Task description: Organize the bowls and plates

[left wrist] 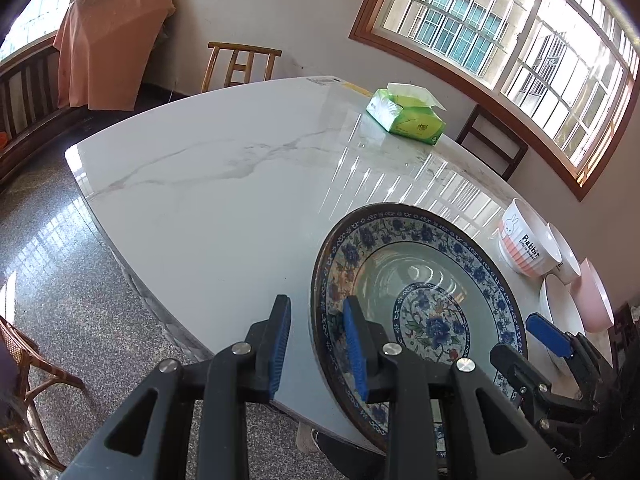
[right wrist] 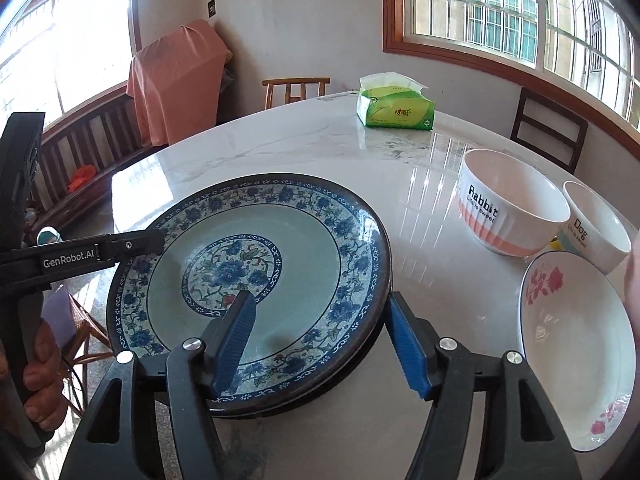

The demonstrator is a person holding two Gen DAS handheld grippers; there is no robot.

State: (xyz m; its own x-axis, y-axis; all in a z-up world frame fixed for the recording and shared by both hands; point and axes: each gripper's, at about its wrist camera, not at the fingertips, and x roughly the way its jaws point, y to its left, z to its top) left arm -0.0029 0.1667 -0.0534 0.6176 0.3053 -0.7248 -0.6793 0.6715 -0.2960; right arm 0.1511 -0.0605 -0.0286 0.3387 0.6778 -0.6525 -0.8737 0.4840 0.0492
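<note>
A blue floral plate [left wrist: 420, 288] [right wrist: 256, 280] sits near the front edge of the marble table [left wrist: 208, 200] [right wrist: 420, 280]; a second plate rim shows under it in the right wrist view. My left gripper [left wrist: 316, 344] is open and straddles the plate's left rim, one finger inside and one outside. It also shows at the plate's left edge in the right wrist view [right wrist: 154, 240]. My right gripper [right wrist: 320, 344] is open and straddles the plate's near right rim; its blue pad shows in the left wrist view [left wrist: 548, 336]. No jaw presses on the plate.
A "Rabbit" bowl [right wrist: 512, 208] [left wrist: 520, 244], a "Dog" bowl [right wrist: 596, 228] and a white rose-printed plate [right wrist: 576, 364] stand to the right. A pink bowl [left wrist: 592, 296] is beside them. A green tissue pack [right wrist: 394, 106] [left wrist: 406, 114] lies at the back. Wooden chairs surround the table.
</note>
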